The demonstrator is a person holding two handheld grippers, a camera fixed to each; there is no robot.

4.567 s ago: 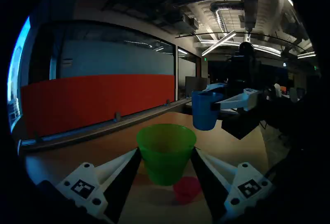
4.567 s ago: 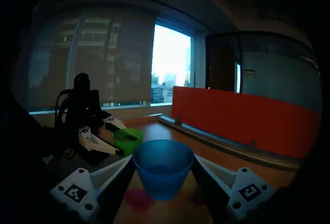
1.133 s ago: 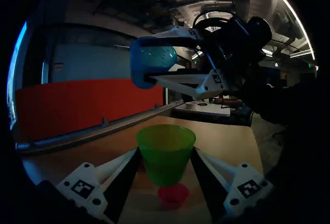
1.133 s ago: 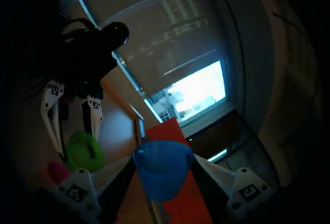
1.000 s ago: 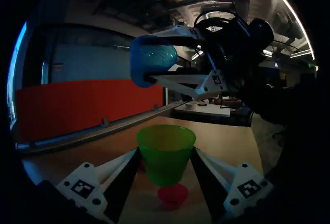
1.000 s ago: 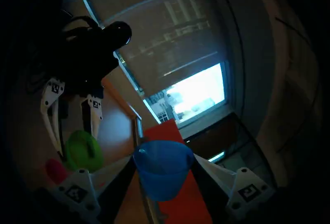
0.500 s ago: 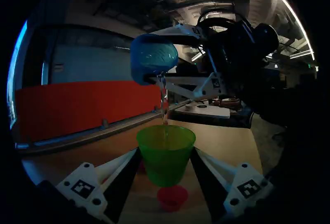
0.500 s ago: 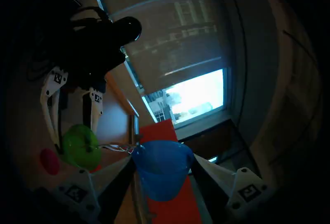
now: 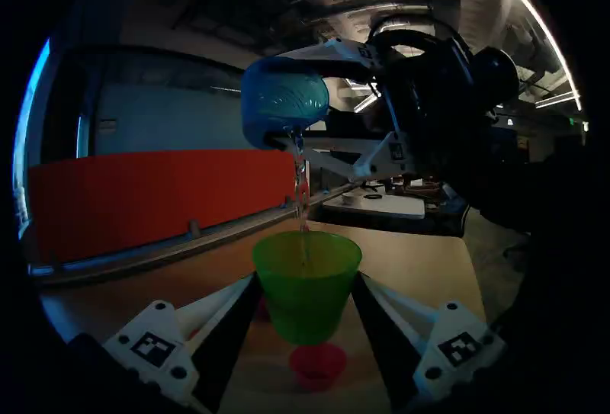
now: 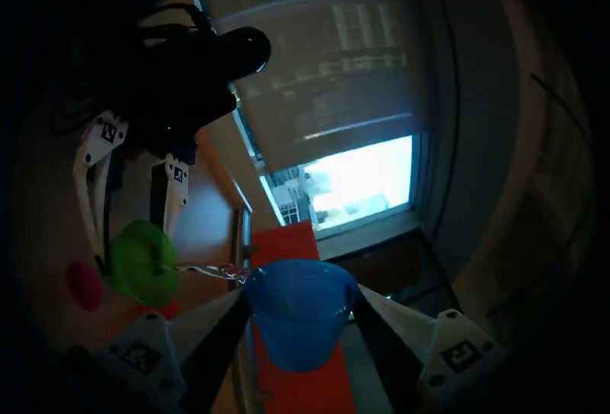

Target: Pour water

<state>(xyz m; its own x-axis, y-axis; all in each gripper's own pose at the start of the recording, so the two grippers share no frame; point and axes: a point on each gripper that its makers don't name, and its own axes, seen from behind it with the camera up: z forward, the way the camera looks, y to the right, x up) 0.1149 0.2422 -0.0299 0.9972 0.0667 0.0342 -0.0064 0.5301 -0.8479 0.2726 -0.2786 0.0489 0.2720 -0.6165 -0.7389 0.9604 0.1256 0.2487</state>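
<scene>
My left gripper [image 9: 306, 309] is shut on an upright green cup [image 9: 306, 283] held above the wooden table [image 9: 415, 254]. Above that cup, the right gripper [image 9: 301, 94] holds a blue cup [image 9: 282, 103] tipped over, and a thin stream of water [image 9: 300, 189] falls from its rim into the green cup. In the right gripper view, my right gripper [image 10: 300, 321] is shut on the blue cup [image 10: 299, 321]; water [image 10: 204, 269] leaves its rim toward the green cup [image 10: 139, 263], which sits between the left gripper's fingers [image 10: 169, 185].
A small red cup [image 9: 318, 363] stands on the table below the green cup, also seen as a red cup [image 10: 82, 286] in the right gripper view. A red partition [image 9: 160, 189] runs along the table's far edge. A bright window [image 10: 351, 185] lies behind.
The blue cup has tipped further than half a second ago and the water keeps flowing into the green cup. The green cup stays put in the left gripper.
</scene>
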